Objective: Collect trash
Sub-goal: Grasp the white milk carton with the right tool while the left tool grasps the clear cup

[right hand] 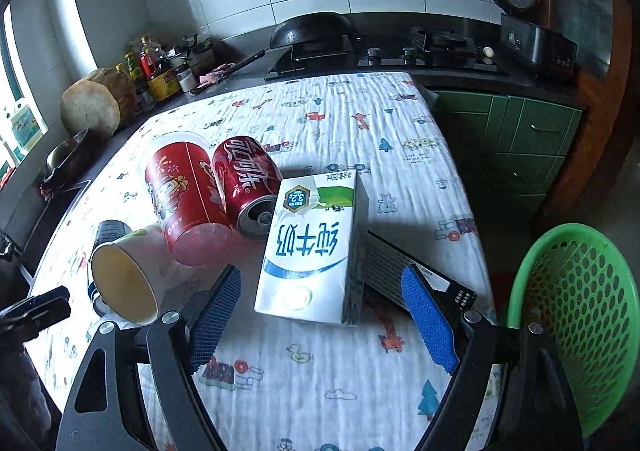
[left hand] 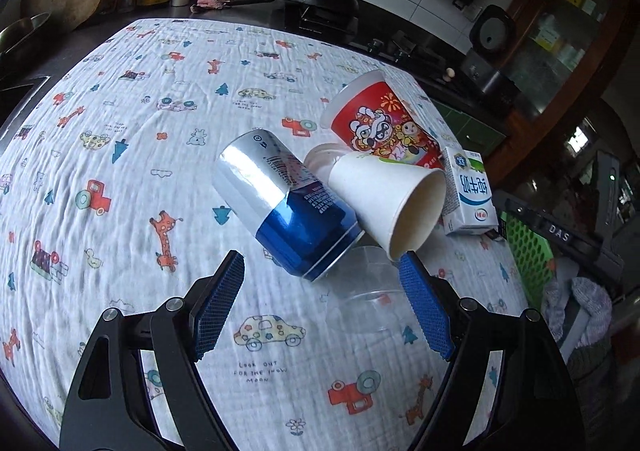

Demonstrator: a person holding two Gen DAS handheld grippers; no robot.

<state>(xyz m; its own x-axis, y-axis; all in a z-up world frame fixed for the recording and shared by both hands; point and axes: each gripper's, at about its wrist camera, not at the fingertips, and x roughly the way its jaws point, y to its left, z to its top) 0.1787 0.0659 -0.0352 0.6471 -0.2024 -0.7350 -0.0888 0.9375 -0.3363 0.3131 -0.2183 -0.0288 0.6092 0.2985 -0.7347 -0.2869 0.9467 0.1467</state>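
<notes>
Trash lies in a heap on the patterned tablecloth [left hand: 160, 179]. In the left wrist view a silver and blue can [left hand: 286, 207] lies on its side, with a white paper cup [left hand: 390, 197], a red printed cup [left hand: 380, 119], a clear plastic cup [left hand: 366, 283] and a milk carton [left hand: 470, 191] beside it. My left gripper [left hand: 322, 271] is open, just short of the can. In the right wrist view the milk carton [right hand: 316, 247] lies flat between the tips of my open right gripper [right hand: 322, 285]. A red cola can [right hand: 248, 179], the red cup [right hand: 184, 191] and the white cup [right hand: 128, 275] lie to its left.
A green perforated basket [right hand: 576, 327] stands below the table's right edge; it also shows in the left wrist view [left hand: 528, 255]. A flat black box [right hand: 408, 271] lies under the carton's right side. A counter with a wok [right hand: 316, 31], bottles [right hand: 156, 71] and a stove runs behind the table.
</notes>
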